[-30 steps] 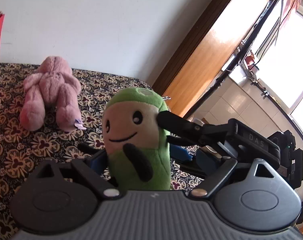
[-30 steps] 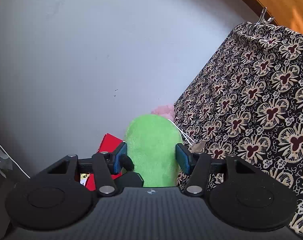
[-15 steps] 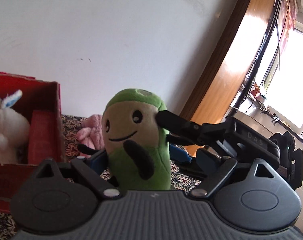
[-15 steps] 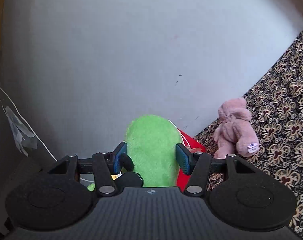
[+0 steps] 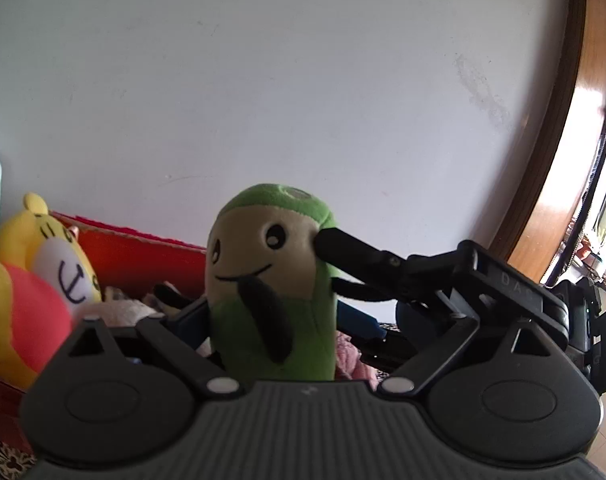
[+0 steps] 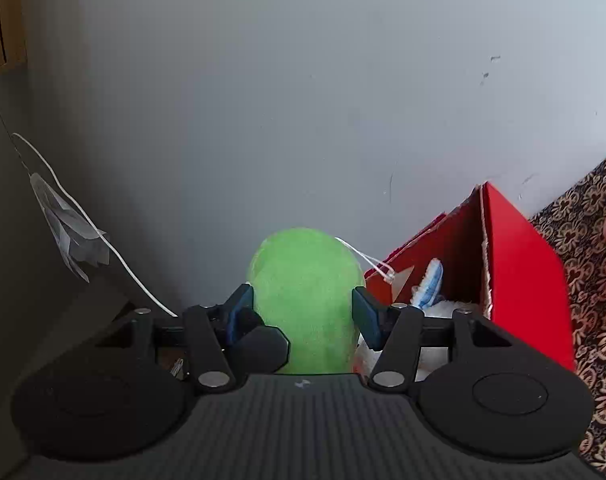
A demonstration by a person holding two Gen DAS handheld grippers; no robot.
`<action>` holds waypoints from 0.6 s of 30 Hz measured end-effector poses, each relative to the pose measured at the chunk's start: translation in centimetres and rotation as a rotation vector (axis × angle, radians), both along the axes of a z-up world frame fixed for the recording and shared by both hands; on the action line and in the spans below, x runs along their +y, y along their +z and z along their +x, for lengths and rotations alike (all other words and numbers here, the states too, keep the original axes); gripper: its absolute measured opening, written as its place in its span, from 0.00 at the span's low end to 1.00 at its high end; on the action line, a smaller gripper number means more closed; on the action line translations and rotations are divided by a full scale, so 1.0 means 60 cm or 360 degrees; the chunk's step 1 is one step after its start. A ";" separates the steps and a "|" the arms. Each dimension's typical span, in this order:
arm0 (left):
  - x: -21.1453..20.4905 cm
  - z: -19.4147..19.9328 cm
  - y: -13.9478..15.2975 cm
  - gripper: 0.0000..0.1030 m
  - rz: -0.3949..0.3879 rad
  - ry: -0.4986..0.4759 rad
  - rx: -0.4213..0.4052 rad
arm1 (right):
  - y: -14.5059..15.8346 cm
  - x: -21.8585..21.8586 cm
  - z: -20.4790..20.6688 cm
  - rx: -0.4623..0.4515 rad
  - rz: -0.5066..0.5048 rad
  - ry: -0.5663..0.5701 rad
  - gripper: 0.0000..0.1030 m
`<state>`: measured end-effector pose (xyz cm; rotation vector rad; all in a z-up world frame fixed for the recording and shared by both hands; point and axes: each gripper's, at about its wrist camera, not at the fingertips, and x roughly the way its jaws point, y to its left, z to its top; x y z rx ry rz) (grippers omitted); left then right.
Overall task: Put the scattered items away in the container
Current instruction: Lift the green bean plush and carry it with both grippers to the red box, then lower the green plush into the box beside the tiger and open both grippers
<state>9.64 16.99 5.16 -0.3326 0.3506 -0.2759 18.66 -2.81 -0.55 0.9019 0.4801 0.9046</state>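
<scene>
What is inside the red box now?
In the red box a white plush toy with a blue-striped ear shows. The right gripper and green plush cover the rest.

Upright green plush (image 5: 273, 292) beside red box (image 6: 515, 264)

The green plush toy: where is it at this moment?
The green plush toy stands upright between both grippers' pads, centred low in both wrist views, with the red box of soft toys just beyond it, right in the right wrist view.
</scene>
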 end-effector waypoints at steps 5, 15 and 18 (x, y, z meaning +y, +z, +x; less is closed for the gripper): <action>0.047 0.017 -0.010 0.92 0.0096 0.0132 0.0066 | -0.030 0.062 0.025 0.0213 0.0103 0.0077 0.56; 0.093 0.031 -0.036 0.96 0.0248 0.0214 0.0136 | -0.034 0.116 0.019 0.0302 -0.0168 0.0034 0.59; 0.091 0.028 -0.036 0.95 0.0277 0.0216 0.0142 | -0.036 0.120 0.022 0.0308 -0.0229 0.0030 0.62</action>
